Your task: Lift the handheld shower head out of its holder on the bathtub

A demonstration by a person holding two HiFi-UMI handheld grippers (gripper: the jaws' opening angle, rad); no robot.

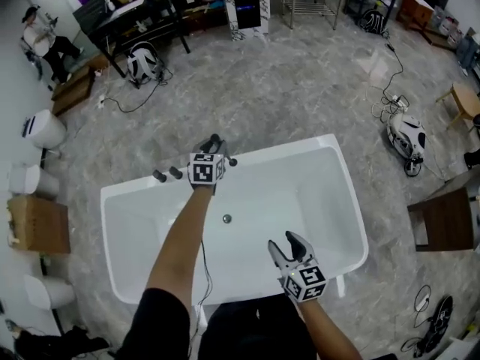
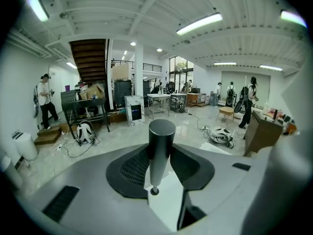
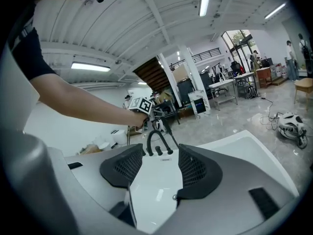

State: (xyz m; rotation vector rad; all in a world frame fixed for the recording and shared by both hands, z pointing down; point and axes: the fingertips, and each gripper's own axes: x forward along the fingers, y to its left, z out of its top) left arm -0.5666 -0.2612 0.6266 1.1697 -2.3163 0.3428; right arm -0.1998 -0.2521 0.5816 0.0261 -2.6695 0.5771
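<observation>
The white bathtub [image 1: 341, 201] fills the middle of the head view. The handheld shower head [image 2: 161, 136], a dark upright cylinder, stands between the pads of my left gripper [image 2: 160, 155], which is shut on it. In the head view that left gripper [image 1: 214, 144] hovers over the tub's far rim, near the dark tap knobs [image 1: 166, 175]. From the right gripper view I see the arched black faucet [image 3: 155, 140] and a thin hose running down from the left gripper [image 3: 146, 112]. My right gripper [image 1: 285, 242] [image 3: 160, 153] hangs open over the tub's near side with nothing in it.
A drain [image 1: 226, 218] sits in the tub floor. A cardboard box [image 1: 37, 223] and white toilets [image 1: 45, 130] stand left of the tub. A dark wooden table [image 1: 442, 220] and a white machine [image 1: 407, 135] with cables are on the right. People stand far back in the room.
</observation>
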